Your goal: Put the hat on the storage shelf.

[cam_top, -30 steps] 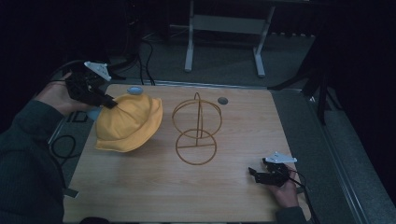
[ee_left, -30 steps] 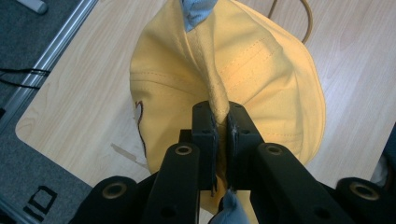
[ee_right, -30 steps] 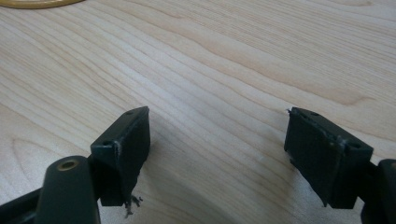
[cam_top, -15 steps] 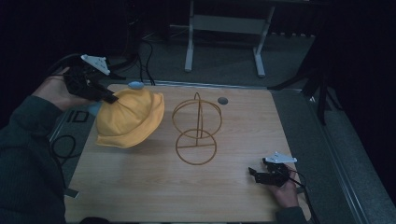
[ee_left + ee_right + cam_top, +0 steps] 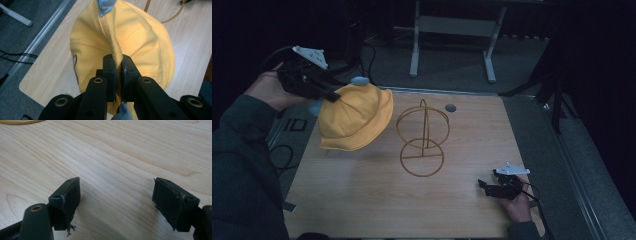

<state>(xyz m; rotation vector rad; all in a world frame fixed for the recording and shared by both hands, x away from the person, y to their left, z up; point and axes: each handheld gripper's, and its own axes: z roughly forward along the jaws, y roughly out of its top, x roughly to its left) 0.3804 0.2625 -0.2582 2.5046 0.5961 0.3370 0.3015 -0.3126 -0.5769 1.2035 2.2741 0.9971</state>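
A yellow bucket hat (image 5: 356, 117) with a pale blue lining hangs off the table at the left, pinched by a fold of its crown (image 5: 117, 50). My left gripper (image 5: 333, 96) is shut on that fold; its jaws clamp the cloth in the left gripper view (image 5: 118, 65). A thin gold wire stand (image 5: 422, 137), two upright hoops on a ring base, sits mid-table to the right of the hat. My right gripper (image 5: 485, 186) rests low at the table's near right, open, nothing but bare wood between its pads (image 5: 116, 192).
The light wooden table (image 5: 362, 200) has a small round hole (image 5: 450, 107) near its far edge. A metal rail (image 5: 302, 125) borders the left side. Cables lie on the dark floor at left, and a white frame leg (image 5: 414, 45) stands beyond the table.
My left gripper has risen with the hat, lifting its crown and most of the brim off the table. The right gripper has stayed put.
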